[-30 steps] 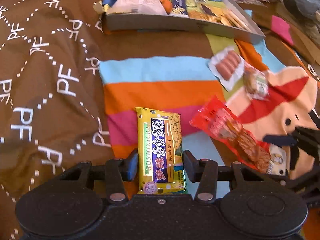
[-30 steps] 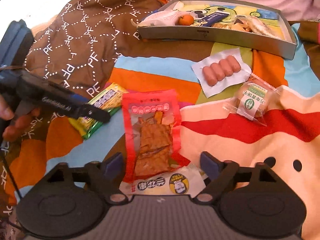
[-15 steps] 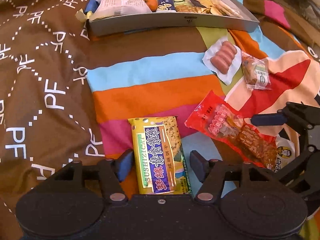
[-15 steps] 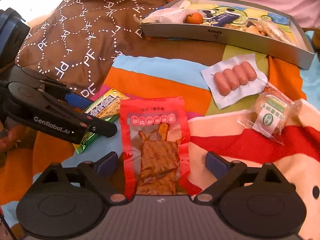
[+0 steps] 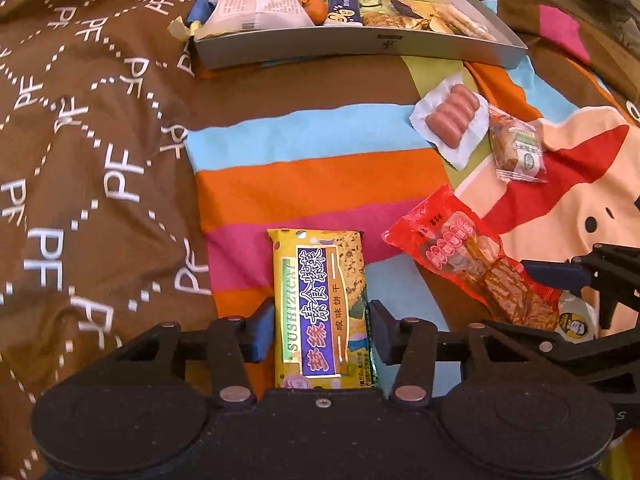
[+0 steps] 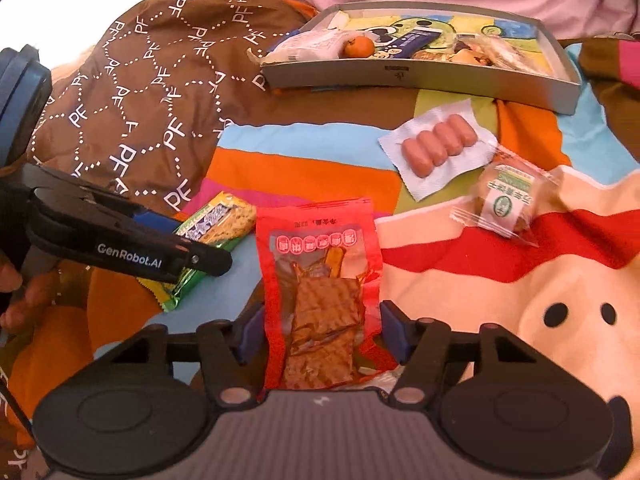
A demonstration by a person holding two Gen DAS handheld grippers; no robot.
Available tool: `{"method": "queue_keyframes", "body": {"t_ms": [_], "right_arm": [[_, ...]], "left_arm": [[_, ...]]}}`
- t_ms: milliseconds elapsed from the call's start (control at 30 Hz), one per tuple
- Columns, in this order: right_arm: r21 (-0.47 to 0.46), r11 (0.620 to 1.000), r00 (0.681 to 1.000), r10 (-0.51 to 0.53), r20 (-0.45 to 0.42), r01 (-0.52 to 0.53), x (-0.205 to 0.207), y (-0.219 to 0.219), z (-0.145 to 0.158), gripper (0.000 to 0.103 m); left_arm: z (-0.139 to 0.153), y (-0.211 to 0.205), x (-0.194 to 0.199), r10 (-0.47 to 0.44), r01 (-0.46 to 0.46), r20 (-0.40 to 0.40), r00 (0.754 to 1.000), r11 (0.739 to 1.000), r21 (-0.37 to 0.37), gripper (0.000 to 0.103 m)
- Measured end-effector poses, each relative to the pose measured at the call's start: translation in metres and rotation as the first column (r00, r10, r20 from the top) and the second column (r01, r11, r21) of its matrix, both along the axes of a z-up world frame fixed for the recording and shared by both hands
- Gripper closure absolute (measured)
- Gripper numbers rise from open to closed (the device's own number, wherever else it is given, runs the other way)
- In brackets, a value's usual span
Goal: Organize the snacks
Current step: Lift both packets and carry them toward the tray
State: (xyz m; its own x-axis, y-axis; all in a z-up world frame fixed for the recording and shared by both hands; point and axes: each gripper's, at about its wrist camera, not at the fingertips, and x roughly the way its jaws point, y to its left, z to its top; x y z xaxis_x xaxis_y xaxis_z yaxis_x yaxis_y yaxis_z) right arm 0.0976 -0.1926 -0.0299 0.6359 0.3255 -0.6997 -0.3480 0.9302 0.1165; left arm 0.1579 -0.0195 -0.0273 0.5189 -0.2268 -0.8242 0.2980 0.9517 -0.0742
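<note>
At twelve o'clock the shallow grey cardboard tray (image 5: 360, 46) already holds several snacks. The left gripper (image 5: 320, 328) is clenched on the yellow foil biscuit packet (image 5: 320, 304); the right gripper (image 6: 322, 330) pinches the red plastic tofu pouch (image 6: 320, 272). Both pickups look complete, so next comes lifting toward the tray.

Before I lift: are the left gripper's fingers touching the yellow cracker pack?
Touching. Left wrist view: the left gripper fingers press both long edges of the yellow cracker pack, no gap.

Your two wrist views looked low and close along the fingers toward the box (image 5: 360, 46); both shared the striped blanket (image 6: 312, 160).
</note>
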Motion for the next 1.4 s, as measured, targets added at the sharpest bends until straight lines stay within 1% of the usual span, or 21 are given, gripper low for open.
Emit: {"method": "queue_keyframes", "body": {"t_ms": [200,267,433,733,900,1167,1300,1400], "right_arm": [[-0.095,0.995,0.998,0.023,0.055,-0.018,-0.021,0.006,0.006,0.048],[-0.124,0.992,0.997,0.031,0.069,-0.023,-0.026,0.007,0.007,0.049],[-0.163,0.987,0.995,0.028,0.100,-0.011,-0.036,0.008,0.008,0.051],[-0.169,0.985,0.988,-0.001,0.155,0.027,-0.041,0.001,0.011,0.051],[-0.172,0.984,0.979,-0.015,0.204,0.051,-0.041,-0.002,0.017,0.051],[-0.165,0.984,0.962,-0.027,0.272,0.074,-0.024,-0.011,0.030,0.051],[-0.147,0.985,0.946,-0.035,0.323,0.087,-0.005,-0.024,0.049,0.051],[-0.150,0.984,0.923,-0.031,0.383,0.095,0.013,-0.033,0.069,0.051]], "left_arm": [[0.005,-0.012,-0.021,-0.024,0.023,-0.019,1.000,0.999,-0.033,0.053],[0.006,-0.016,-0.025,-0.031,0.030,-0.022,0.999,0.999,-0.039,0.053],[0.008,-0.024,-0.030,-0.026,0.026,-0.017,1.000,0.999,-0.048,0.053],[0.011,-0.023,-0.034,0.000,-0.001,-0.010,1.000,0.996,-0.088,0.053],[0.014,-0.022,-0.034,0.010,-0.008,0.022,1.000,0.996,-0.091,0.053],[0.033,-0.023,-0.013,0.027,-0.019,0.086,0.996,0.995,-0.096,0.053],[0.056,-0.027,0.012,0.002,0.008,0.126,0.992,0.997,-0.077,0.053],[0.074,-0.031,0.031,-0.007,0.020,0.158,0.987,0.997,-0.079,0.053]]}}
